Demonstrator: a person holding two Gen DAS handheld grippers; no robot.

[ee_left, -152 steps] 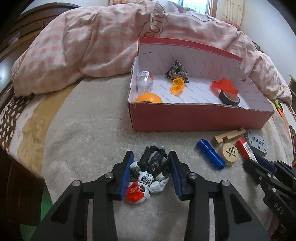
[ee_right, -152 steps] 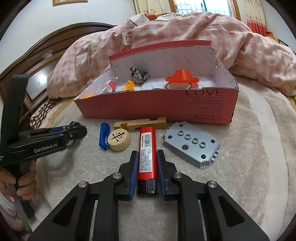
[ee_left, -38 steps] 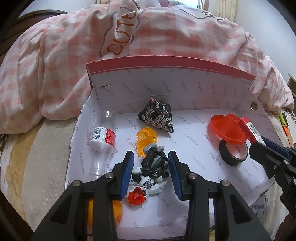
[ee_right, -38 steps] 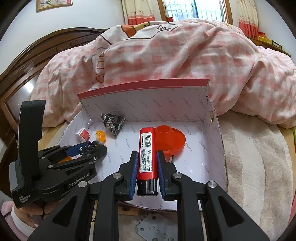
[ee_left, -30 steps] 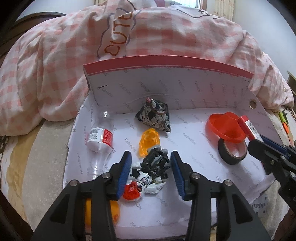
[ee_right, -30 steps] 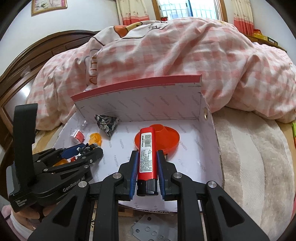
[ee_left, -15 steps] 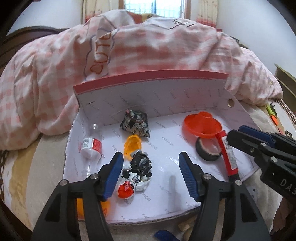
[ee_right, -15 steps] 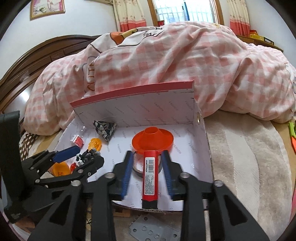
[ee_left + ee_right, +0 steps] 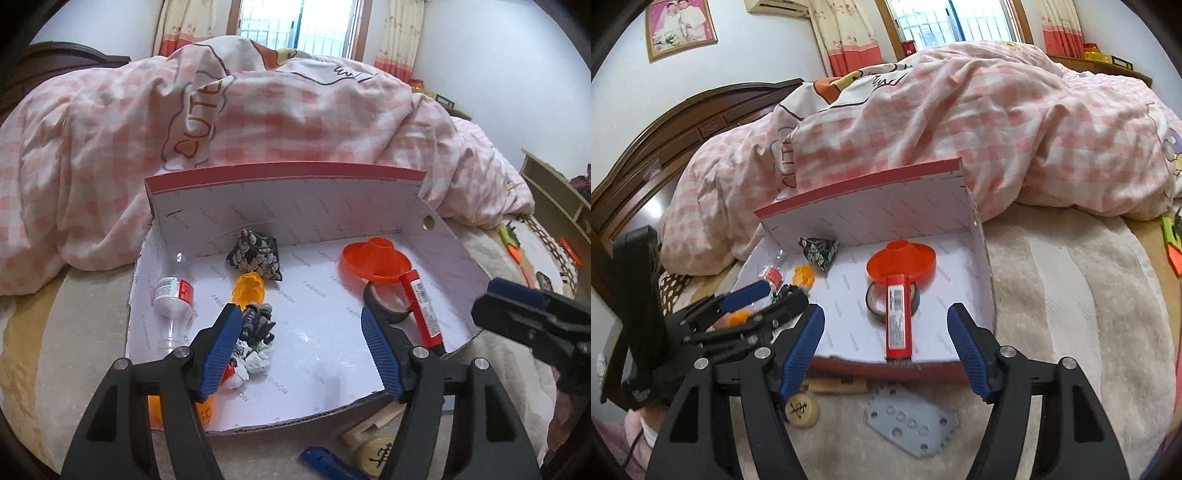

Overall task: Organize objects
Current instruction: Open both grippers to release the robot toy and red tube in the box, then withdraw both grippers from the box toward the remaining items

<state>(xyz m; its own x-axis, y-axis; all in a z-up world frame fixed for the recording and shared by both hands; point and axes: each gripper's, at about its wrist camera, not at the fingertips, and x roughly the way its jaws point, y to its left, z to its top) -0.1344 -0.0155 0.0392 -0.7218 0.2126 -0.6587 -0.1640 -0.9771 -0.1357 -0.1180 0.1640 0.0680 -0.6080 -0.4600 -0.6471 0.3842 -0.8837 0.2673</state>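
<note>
Both of my grippers have let go and pulled back from the red cardboard box [image 9: 280, 181] since half a second ago. My left gripper [image 9: 299, 350] stands wide open with nothing between its blue pads, and the toy robot figure [image 9: 255, 332] that it carried now lies on the box floor, at about ten o'clock from the left jaws, just beside the left pad. My right gripper [image 9: 886, 350] is also wide open and empty. The red battery [image 9: 897, 317] that it held rests inside the box at twelve o'clock from these jaws, with its long axis pointing straight away from me; its far end lies over the black tape roll [image 9: 875, 299] and touches the orange funnel [image 9: 901, 258].

Outside the box, on the beige blanket [image 9: 1052, 295], some things are not yet put away. The grey perforated block [image 9: 912, 424] lies at six o'clock below my right jaws, nearer to my right hand, with its long side running from ten to four o'clock. The round wooden chess piece [image 9: 802, 410] and the wooden strip [image 9: 834, 386] lie at seven o'clock, between both hands. The blue cylinder [image 9: 325, 461] shows low in the left view, nearer to my left hand. I judge that each hand should take its near thing next.
</note>
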